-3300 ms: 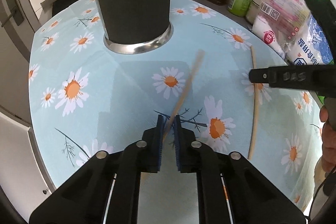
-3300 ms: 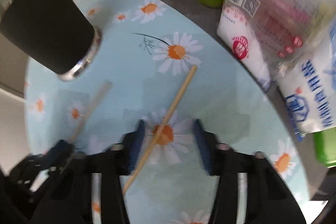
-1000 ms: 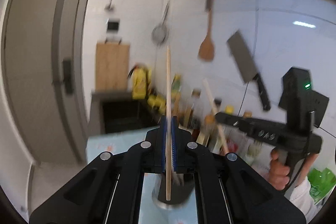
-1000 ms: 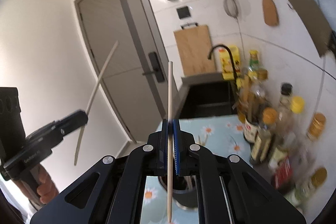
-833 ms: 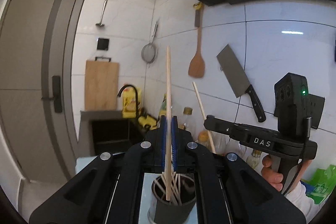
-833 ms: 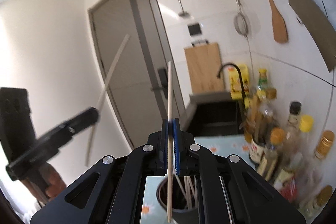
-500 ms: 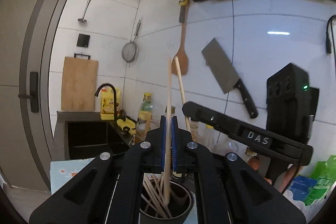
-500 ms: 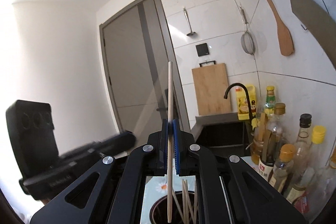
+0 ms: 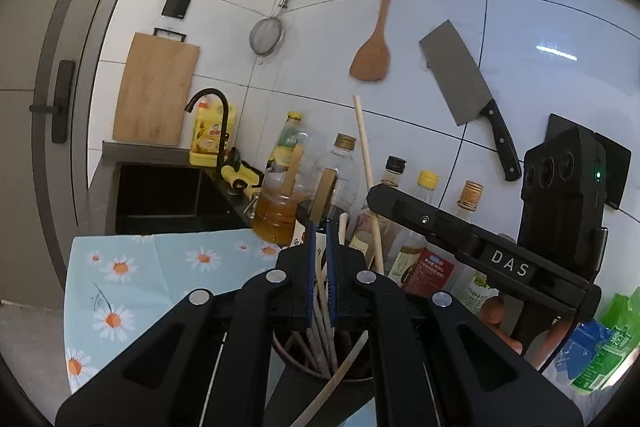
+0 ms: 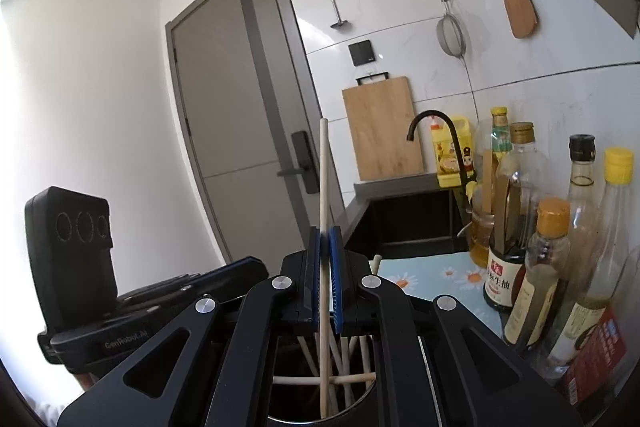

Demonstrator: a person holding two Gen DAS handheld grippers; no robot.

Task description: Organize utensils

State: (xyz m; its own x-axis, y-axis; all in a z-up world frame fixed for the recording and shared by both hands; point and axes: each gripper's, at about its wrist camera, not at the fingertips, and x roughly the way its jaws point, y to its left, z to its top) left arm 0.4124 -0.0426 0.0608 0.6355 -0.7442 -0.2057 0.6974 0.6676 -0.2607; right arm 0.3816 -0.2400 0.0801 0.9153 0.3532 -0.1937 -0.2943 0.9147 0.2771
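Right wrist view: right claw (image 10: 325,279) is clamped on a chopstick (image 10: 323,187) that stands upright, its long axis near vertical, lower end already down inside the dark holder cup (image 10: 360,403) directly below the pads. Other chopsticks lean crossed in the cup, so the tip goes in among them. Left wrist view: left claw (image 9: 319,267) is pressed together on a second chopstick (image 9: 318,301), also pointing down into the same cup (image 9: 344,373), which sits just under and ahead of its fingers. The right claw's stick (image 9: 366,183) shows here too, tilted slightly, just right of the left claw, so the two claws crowd the one opening. Both hands are about equally close; the drop is straight down. Sauce bottles (image 10: 552,267) stand just beyond the cup on the daisy-print surface (image 9: 132,267), near enough to knock. Cleaver (image 9: 472,99) and spatula (image 9: 374,39) hang on the wall, well clear.
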